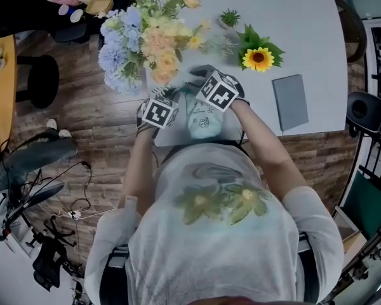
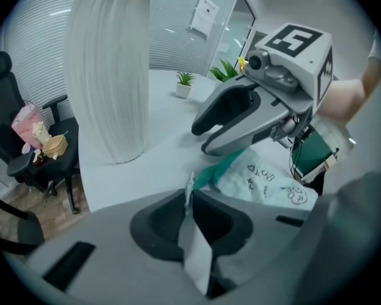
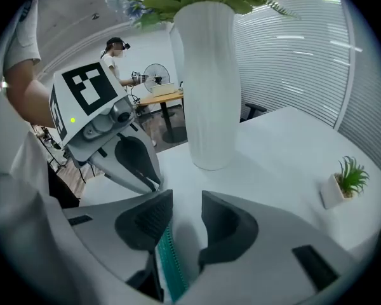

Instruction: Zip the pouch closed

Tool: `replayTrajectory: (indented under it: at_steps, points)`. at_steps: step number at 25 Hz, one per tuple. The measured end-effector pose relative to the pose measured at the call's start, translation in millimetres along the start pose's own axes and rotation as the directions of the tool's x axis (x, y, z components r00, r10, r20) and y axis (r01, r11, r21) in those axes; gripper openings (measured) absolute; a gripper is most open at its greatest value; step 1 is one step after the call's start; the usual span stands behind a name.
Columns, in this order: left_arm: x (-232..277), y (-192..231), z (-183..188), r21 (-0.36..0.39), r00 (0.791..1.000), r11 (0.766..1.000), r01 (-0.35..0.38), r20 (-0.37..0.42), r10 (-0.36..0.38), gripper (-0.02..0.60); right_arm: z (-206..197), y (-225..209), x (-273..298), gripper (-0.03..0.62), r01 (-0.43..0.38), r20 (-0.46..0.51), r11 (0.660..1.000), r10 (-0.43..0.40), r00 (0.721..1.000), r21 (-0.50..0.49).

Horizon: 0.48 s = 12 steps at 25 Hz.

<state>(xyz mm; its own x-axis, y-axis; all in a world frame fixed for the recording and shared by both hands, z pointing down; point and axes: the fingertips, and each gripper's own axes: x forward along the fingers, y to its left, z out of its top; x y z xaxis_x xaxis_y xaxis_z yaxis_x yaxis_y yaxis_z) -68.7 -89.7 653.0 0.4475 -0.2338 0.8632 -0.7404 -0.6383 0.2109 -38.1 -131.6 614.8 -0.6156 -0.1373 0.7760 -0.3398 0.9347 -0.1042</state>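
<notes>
The pouch [image 1: 203, 118] is white with doodle print and a teal zipper band, and it lies at the table's near edge in front of the person. In the left gripper view my left gripper [image 2: 189, 199] is shut on a thin pale edge of the pouch [image 2: 270, 182], with a small metal tab standing up at its tips. My right gripper [image 3: 186, 202] is open. The teal zipper tape [image 3: 168, 262] runs between its jaws, close to the left one, and I cannot tell if it touches. The two grippers face each other over the pouch.
A tall white vase [image 3: 206, 81] of flowers [image 1: 149, 37] stands just beyond the pouch. A sunflower [image 1: 258, 58], a small potted plant [image 1: 229, 18] and a grey notebook [image 1: 290, 101] lie to the right on the white table [image 1: 305, 30]. A black chair [image 2: 25, 145] stands off the table's left.
</notes>
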Motion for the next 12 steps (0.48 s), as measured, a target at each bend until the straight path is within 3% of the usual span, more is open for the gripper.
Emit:
replayTrajectory:
  at_steps: [6,12]
  points:
    - [0.1,2.2,2.9,0.065,1.000,0.998,-0.013,-0.027,0.015,0.037,-1.6,1.6,12.2,0.153,-0.015,-0.033,0.998,0.013,0.999,-0.062]
    - [0.4,1.5,3.2,0.116,0.999,0.993,-0.026,-0.028,0.029,0.029,-8.2,12.7,26.0,0.147,-0.048,-0.099,0.980,0.029,0.995,-0.192]
